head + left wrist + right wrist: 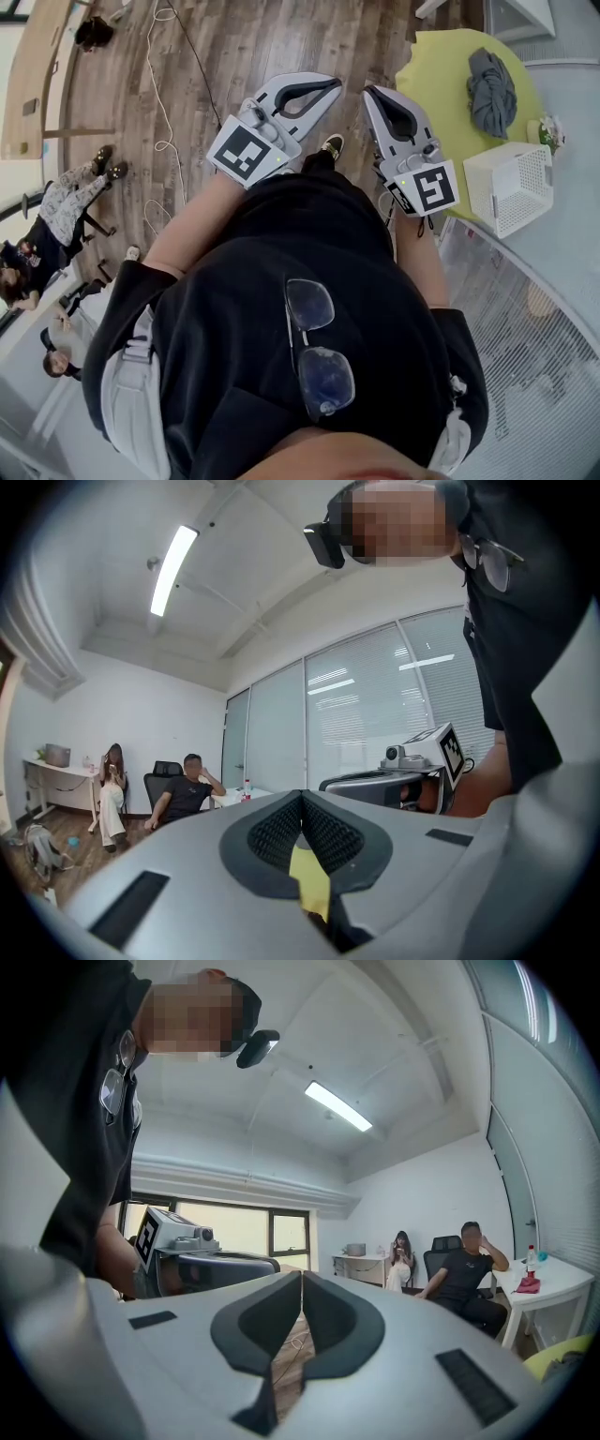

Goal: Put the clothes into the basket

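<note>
Clothes, here one crumpled grey garment (491, 92), are lying on the yellow-green round table (433, 70) at 2 o'clock in the head view, outside the basket (511, 186). This white perforated basket is standing at the table's edge, at 5 o'clock from the grey garment and apart from it. Both tools are pointing out over the wooden floor (225, 47), at 12 o'clock from the person's dark torso. The left gripper (335, 86) is sitting toward 11 o'clock and the right gripper (369, 92) toward 1 o'clock. Their tips are angling toward each other, near but not touching, and both are well apart from the grey garment. A pair of glasses (314, 342) is hanging at the collar, and seated people (66, 202) are showing at 9 o'clock.

In the left gripper view, the two jaws are meeting tip to tip — closed, gripping nothing. A yellow strip (309, 883) is showing through the gap below the pads. The right gripper is appearing at 3 o'clock.

In the right gripper view, the jaws are likewise pressing together with nothing between them, and floorboards are showing through the gap beneath. The left gripper is appearing at 9 o'clock, and the yellow-green round table is peeking in at 4 o'clock.
</note>
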Demonstrator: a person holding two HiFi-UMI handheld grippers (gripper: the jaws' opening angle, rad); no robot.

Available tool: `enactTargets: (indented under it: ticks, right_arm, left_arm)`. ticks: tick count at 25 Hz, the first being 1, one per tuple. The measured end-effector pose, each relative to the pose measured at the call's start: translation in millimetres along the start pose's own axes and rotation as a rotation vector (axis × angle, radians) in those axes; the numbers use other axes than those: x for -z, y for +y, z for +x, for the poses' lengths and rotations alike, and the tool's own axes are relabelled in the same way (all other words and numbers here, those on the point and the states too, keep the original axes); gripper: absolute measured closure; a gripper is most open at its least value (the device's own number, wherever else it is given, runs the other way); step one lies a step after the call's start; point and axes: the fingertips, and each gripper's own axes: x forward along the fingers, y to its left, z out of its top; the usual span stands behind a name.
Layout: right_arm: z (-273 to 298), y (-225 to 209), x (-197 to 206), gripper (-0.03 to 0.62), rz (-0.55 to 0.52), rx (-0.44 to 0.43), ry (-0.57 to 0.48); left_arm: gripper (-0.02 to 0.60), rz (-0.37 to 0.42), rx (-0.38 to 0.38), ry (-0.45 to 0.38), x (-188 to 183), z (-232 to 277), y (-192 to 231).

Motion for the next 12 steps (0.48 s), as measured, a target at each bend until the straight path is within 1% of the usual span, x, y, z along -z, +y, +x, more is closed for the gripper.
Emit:
enactTargets:
  ticks: [5, 8, 12]
  right_arm:
    - [9, -40, 0, 0.566, 0.015, -0.014, 0.002]
    - [11, -63, -3, 0.566, 0.019, -0.028, -0.011]
    - [7, -88, -3, 0.566, 0.034, -0.033, -0.020]
  left_arm:
    - [0.571, -0.005, -0.007, 0.007, -5, 38, 17]
    - [0.571, 0.009, -0.011, 0.020, -6, 63, 24]
    - [0.572, 0.020, -0.014, 0.017, -9, 89, 29]
